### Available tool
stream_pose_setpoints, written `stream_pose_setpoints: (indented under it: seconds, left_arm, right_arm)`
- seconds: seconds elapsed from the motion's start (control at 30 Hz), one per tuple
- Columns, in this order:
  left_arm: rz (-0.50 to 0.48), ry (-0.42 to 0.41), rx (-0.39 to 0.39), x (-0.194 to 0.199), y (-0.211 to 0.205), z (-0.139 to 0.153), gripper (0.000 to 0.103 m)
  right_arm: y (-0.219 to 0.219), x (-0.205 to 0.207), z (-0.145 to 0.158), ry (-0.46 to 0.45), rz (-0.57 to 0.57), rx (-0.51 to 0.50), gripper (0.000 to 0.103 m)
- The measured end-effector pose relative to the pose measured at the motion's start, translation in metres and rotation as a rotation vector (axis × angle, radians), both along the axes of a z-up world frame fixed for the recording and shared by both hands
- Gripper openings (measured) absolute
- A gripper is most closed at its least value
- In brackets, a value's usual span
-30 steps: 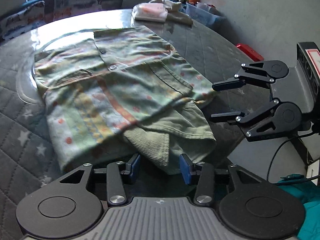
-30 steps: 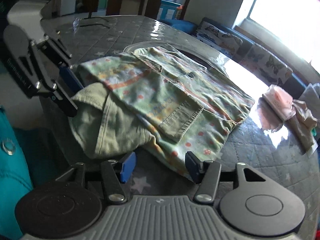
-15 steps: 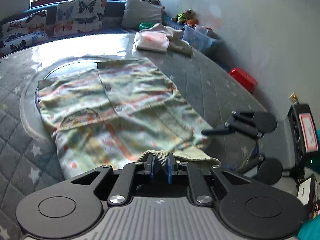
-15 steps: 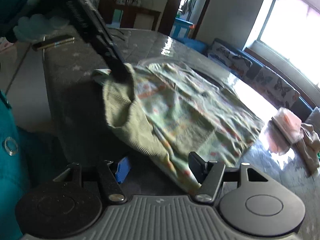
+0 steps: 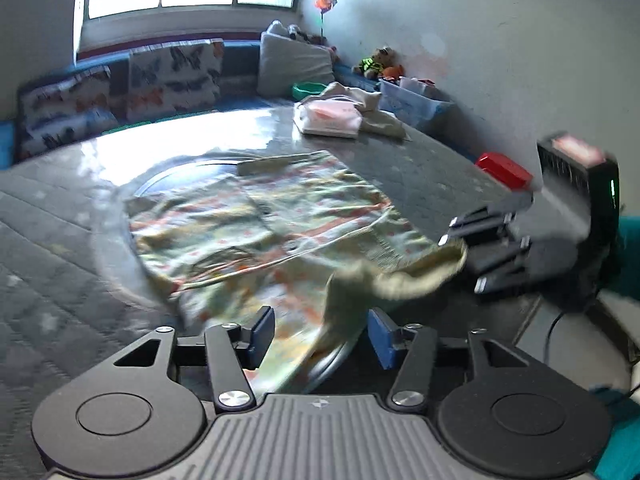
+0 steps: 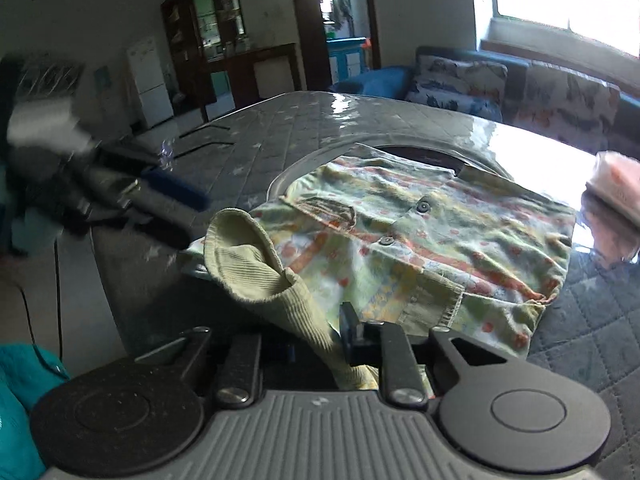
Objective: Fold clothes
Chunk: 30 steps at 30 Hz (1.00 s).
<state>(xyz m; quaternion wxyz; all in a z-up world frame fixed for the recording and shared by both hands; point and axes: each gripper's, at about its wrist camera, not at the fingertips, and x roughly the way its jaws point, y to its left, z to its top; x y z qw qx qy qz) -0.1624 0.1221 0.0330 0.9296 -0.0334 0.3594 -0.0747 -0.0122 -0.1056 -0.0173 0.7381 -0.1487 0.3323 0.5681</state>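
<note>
A quilted grey table cover (image 6: 592,320) with pale stars fills a lounge. On it lies a patterned green shirt (image 6: 432,240), buttoned and pocketed. Its ribbed corduroy sleeve (image 6: 256,276) is lifted, pinched by the right gripper (image 6: 320,344). The left gripper (image 5: 320,332) gapes, cloth draped loosely between.

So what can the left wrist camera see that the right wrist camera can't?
Only the left wrist view shows the red box and the soft toys by the wall. Only the right wrist view shows the white fridge and the dark cabinet. Both show the patterned shirt on the table and the pink folded pile.
</note>
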Motion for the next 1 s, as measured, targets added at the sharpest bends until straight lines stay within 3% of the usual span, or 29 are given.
stream_pose_setpoints:
  seconds: [0.2,0.53,0.7,1.0]
  left_arm:
    - [-0.071,-0.039,0.194,-0.008,-0.016,-0.017,0.059]
    - [-0.15,-0.075,0.426,-0.004,-0.032,-0.044,0.059]
    - [-0.165,-0.097,0.501,-0.007,-0.029,-0.052,0.041]
    - [-0.18,-0.162,0.547,-0.015,-0.018,-0.051,0.04]
  right_arm:
    - [0.006,0.009,0.008,0.022,-0.018,0.008,0.018]
    - [0.01,0.014,0.014,0.01,-0.053,0.018,0.016]
    - [0.01,0.014,0.015,0.005,-0.064,0.024,0.015]
    - [0.005,0.016,0.017,0.003,-0.107,0.047,0.011]
